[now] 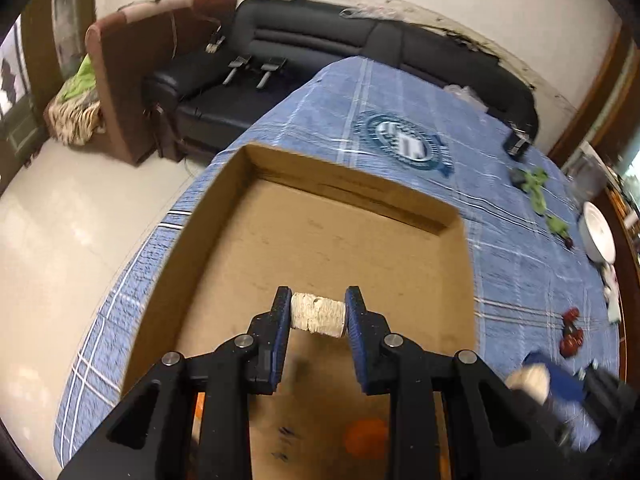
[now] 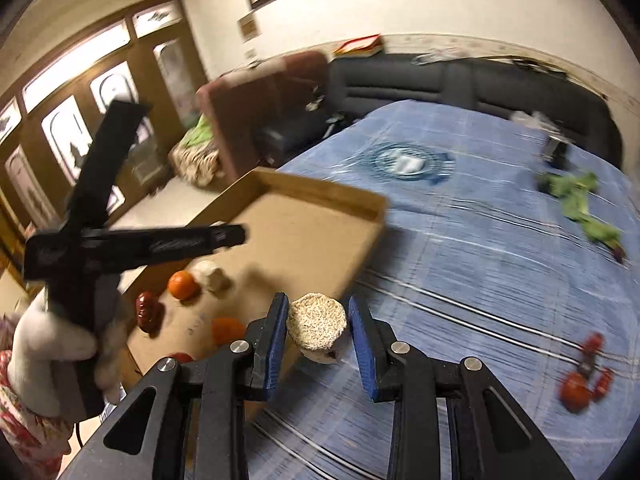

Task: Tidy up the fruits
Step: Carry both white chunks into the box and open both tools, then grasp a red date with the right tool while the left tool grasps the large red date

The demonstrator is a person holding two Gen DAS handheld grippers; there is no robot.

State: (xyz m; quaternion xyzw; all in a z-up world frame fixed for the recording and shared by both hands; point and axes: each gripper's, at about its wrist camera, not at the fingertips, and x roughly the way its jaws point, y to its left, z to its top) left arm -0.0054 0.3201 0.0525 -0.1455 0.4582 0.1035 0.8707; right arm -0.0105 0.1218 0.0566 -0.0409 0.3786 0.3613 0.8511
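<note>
We held the left gripper (image 1: pixel 318 312) over the box (image 1: pixel 224 216), its pads clamped on a pale netted fruit (image 1: pixel 318 316) that hung above the bare cardboard floor. An orange (image 1: pixel 366 438) lay blurred beneath the gripper at 6 o'clock inside the box. The box sat on a blue checked cloth (image 1: pixel 400 92) with a round emblem (image 1: pixel 404 142) at 1 o'clock.

Our right gripper (image 2: pixel 318 326) was closed on a second netted fruit (image 2: pixel 316 326), and this one hung above the cloth just beside the near right corner of the box (image 2: pixel 320 216), whose rim stood between it and the inside. In the right view the box held an orange (image 2: pixel 182 284) and a pale fruit (image 2: pixel 210 274) side by side at 10 o'clock, a dark red fruit (image 2: pixel 148 310) left of them, and another orange (image 2: pixel 226 330) close to the left finger. The left gripper's black body (image 2: pixel 120 236) crossed the box's left side and hid part of it.

Out on the cloth, red fruits (image 2: pixel 586 376) lay at 3 o'clock, well apart from the box, green leaves (image 2: pixel 576 196) at 2 o'clock, and a dark object (image 2: pixel 558 154) beyond them. A white bowl (image 1: pixel 598 232) sat at the cloth's right edge in the left view. A black sofa (image 1: pixel 320 40) ran behind the table.
</note>
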